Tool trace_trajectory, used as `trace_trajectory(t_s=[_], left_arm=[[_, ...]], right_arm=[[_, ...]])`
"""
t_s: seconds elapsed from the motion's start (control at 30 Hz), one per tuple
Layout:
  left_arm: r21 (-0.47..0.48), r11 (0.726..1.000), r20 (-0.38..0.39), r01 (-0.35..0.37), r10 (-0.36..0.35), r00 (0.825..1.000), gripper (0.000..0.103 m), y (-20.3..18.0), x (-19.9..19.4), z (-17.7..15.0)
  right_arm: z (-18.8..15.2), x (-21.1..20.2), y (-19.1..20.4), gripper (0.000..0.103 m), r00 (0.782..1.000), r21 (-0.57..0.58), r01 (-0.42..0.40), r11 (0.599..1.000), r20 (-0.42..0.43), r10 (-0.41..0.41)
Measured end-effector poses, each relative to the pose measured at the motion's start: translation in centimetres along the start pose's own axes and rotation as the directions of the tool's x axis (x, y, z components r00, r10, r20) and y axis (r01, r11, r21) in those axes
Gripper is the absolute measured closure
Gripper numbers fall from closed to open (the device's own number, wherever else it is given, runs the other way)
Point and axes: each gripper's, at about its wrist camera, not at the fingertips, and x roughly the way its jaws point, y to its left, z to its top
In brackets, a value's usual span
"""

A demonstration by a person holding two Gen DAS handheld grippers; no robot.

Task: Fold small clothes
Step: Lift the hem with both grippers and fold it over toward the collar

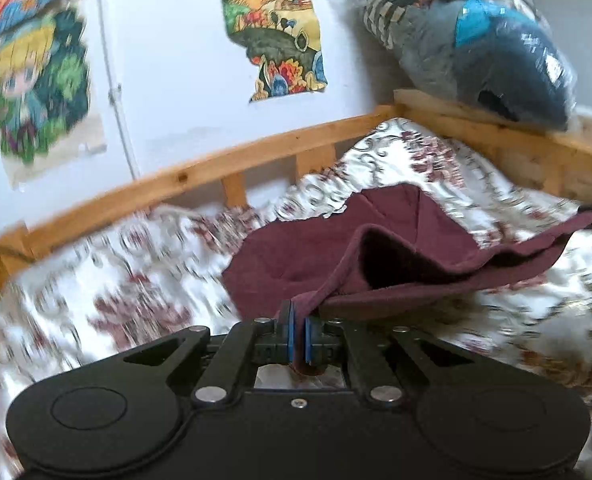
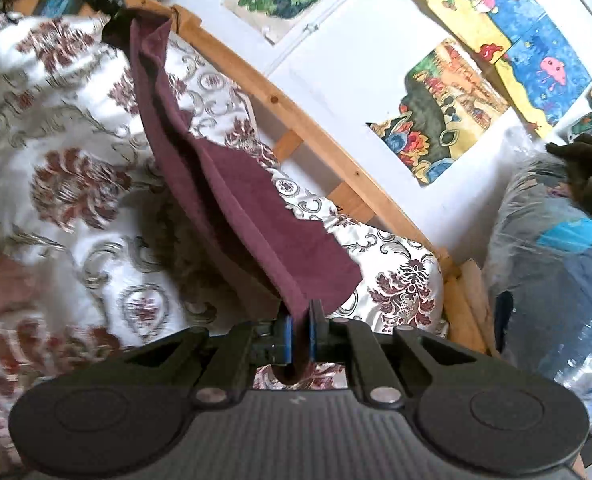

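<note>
— Clamped at bottom centre of the left view: left gripper (image 1: 299, 326), blue pads pressed together on a hem of the maroon cloth (image 1: 296, 256); same story at bottom centre of the right view, right gripper (image 2: 299, 326) pinched shut on another edge of it.

— And the cloth itself?

— Strung between the two, lifted off the patterned bedspread (image 1: 108, 288); sagging in a double layer across mid-frame, far part draped on the covers.

— Best way through the fold, then?

— Probably: keep both pinches firm; draw the held edge taut and level so no slack bunches; carry it over the resting half; lower until hems meet; release only once flat. Likely trouble: layers slipping apart if one side leads.

— Room to move?

— Bounded by the wooden bed rail (image 1: 200, 168) curving through the middle of the left view, wall with drawings (image 1: 272, 32) behind; bagged bundle of clothing (image 1: 491, 56) crowding the upper right corner; open bedspread at lower left and lower right. Safer to work toward the near side, away from rail and bundle.

— Anything unclear?

— Heavy blur at the left edge; cloth's exact shape hard to tell.
</note>
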Motion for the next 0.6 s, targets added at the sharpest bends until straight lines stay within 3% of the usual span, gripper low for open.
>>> trace_trajectory(t_s=[0.13,0.27,0.43,0.6], left_arm=[[-0.018,0.996,-0.023,0.082,-0.083,0.996,0.099,0.1,-2.7,-1.3],[0.007,0.995,-0.034,0.099,-0.098,0.995,0.099,-0.2,-2.0,-0.6],[-0.08,0.996,-0.065,0.038,-0.043,0.997,0.098,0.9,2.7,2.1],[-0.154,0.986,-0.129,-0.065,0.045,0.991,0.098,2.5,10.0,4.8]], right_arm=[[0.4,-3.5,0.8,0.094,0.999,0.024,-0.041,0.999,-0.019,0.041],[1.1,-3.7,0.6,0.094,1.0,0.025,-0.018,1.0,-0.022,0.018],[1.5,0.6,-0.6,0.094,0.999,0.049,0.049,0.998,-0.008,-0.048],[2.1,6.5,-1.8,0.094,0.992,0.068,0.126,0.99,-0.003,-0.126]])
